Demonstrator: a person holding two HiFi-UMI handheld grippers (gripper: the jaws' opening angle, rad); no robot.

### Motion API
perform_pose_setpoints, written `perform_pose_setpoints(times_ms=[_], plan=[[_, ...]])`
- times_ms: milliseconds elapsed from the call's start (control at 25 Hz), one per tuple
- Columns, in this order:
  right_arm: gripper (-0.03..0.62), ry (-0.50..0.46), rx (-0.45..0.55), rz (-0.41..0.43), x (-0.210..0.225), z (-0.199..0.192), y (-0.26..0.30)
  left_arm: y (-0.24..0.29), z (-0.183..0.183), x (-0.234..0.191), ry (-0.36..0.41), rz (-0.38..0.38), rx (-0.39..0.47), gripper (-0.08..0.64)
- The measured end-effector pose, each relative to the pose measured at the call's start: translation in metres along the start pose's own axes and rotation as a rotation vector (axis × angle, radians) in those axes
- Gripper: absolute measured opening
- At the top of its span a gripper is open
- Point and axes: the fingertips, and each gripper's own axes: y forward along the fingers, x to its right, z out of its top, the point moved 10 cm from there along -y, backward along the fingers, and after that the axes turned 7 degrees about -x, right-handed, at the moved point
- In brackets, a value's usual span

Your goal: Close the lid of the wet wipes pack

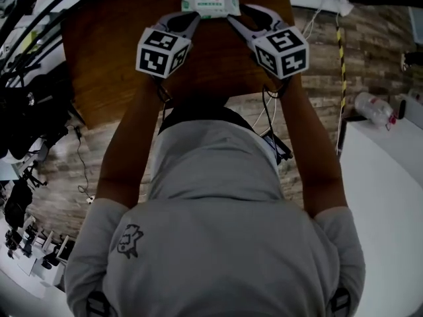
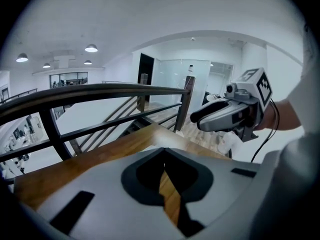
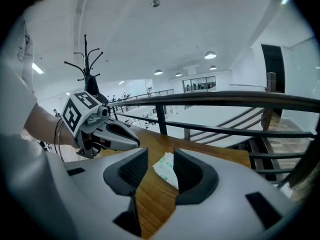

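The wet wipes pack (image 1: pixel 210 2), white with a green label, lies flat at the far edge of the brown wooden table (image 1: pixel 119 65). I cannot make out its lid from here. My left gripper (image 1: pixel 190 17) hovers just to the near left of the pack, and my right gripper (image 1: pixel 238 15) to its near right; neither touches it. In the left gripper view the left gripper (image 2: pixel 162 156) has its jaws shut, with only a sliver of wood showing between them. The right gripper (image 3: pixel 161 165) stands open and empty, and the pack (image 3: pixel 165 168) shows beyond the gap on the table.
A dark metal railing (image 3: pixel 210 101) runs behind the table's far edge, with a stairwell beyond. A plastic bottle (image 1: pixel 373 107) lies by a white table (image 1: pixel 390 197) at the right. Cables (image 1: pixel 268 111) trail on the wood-pattern floor. A coat stand (image 3: pixel 86 59) stands at the back left.
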Motion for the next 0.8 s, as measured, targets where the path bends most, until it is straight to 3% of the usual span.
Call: perform_pose_setpoints(times_ms=[320, 800], plan=[[0.103, -0.020, 0.120, -0.073, -0.027, 0.004, -0.068, -0.045, 0.007, 0.045, 0.026, 0.038, 0.099, 0.014], [0.040, 0.013, 0.249, -0.059, -0.063, -0.002, -0.130, -0.124, 0.004, 0.085, 0.064, 0.069, 0.227, 0.014]])
